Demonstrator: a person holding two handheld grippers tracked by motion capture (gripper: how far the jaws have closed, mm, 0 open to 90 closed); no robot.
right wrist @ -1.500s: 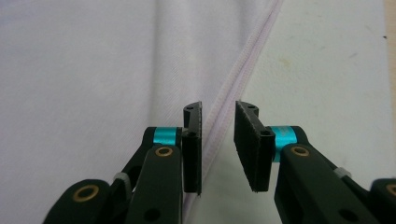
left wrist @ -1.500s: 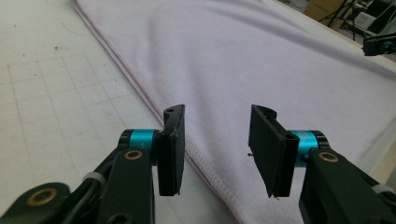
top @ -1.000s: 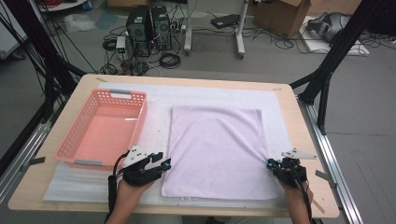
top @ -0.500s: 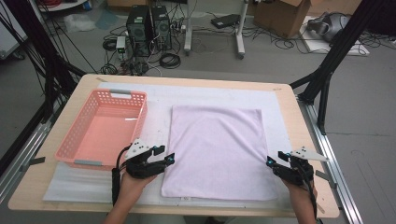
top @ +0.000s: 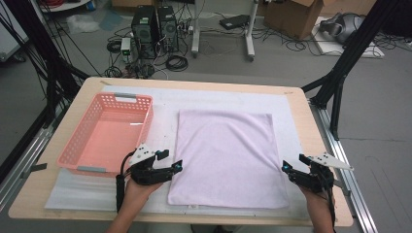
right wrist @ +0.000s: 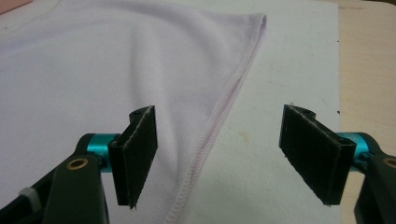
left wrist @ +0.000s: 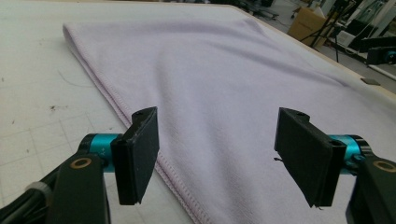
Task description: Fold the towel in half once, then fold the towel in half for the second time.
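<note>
Left gripper point(top: 176, 166): released, jaws just opening, at towel's left edge.
Right gripper point(top: 286, 169): released, jaws just opening, at right edge.
Pale lilac rectangular towel point(top: 228, 155): flat on worktop point(top: 311, 121), long axis near-to-far.

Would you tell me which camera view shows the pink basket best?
The high view: the whole basket sits left of the towel. The right gripper view catches just a pink sliver at its top-left corner.

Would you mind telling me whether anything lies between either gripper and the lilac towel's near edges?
Nothing visible does. The left gripper and right gripper both stand open right at the towel, whose side hems run between their jaws.
</note>
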